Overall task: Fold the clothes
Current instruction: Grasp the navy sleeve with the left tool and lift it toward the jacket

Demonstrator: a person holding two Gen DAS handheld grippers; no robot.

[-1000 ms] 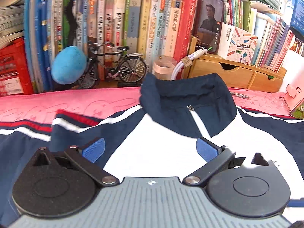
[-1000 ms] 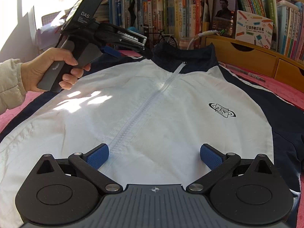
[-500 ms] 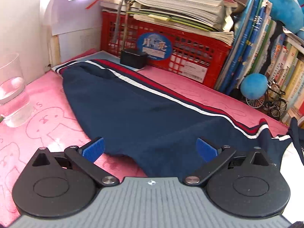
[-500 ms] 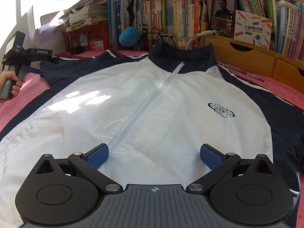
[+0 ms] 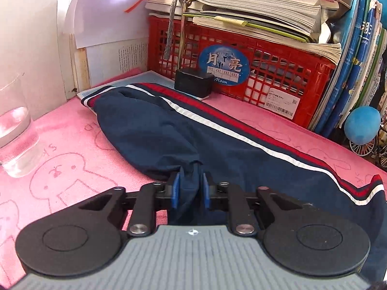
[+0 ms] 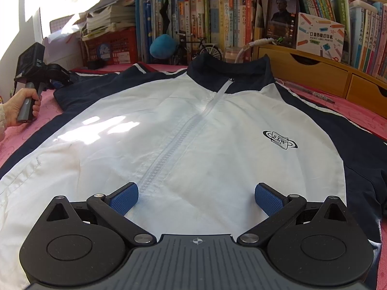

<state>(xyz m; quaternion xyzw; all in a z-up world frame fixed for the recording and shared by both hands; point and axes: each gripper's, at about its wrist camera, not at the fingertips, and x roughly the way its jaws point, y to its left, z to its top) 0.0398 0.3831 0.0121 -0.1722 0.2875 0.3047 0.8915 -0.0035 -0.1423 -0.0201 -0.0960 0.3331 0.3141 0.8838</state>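
**Left gripper clamps the sleeve, right one hangs wide over the chest**

Up close, the left gripper (image 5: 190, 188) is clenched on a bunched fold of the navy sleeve (image 5: 169, 133), blue pads pressing the cloth from both sides. The right gripper (image 6: 196, 199) is released, jaws spread wide above the white front of the jacket (image 6: 193, 133), nothing between them. The jacket lies flat, zip up, on a pink towel (image 5: 67, 169) printed with bunnies, sleeves stretched out to either side. Just beside the sleeve, a glass of water (image 5: 14, 133) stands on the towel's edge. Further back, a small black box (image 5: 193, 85) sits by the cuff, against a red crate (image 5: 254, 60) stacked with papers. Beyond the collar, a blue ball (image 6: 163, 47), a model bicycle (image 6: 200, 48), a wooden drawer unit (image 6: 314, 72) and a packed bookshelf (image 6: 205, 12) wall the desk in. Far left, a hand (image 6: 19, 106) grips the other handle.
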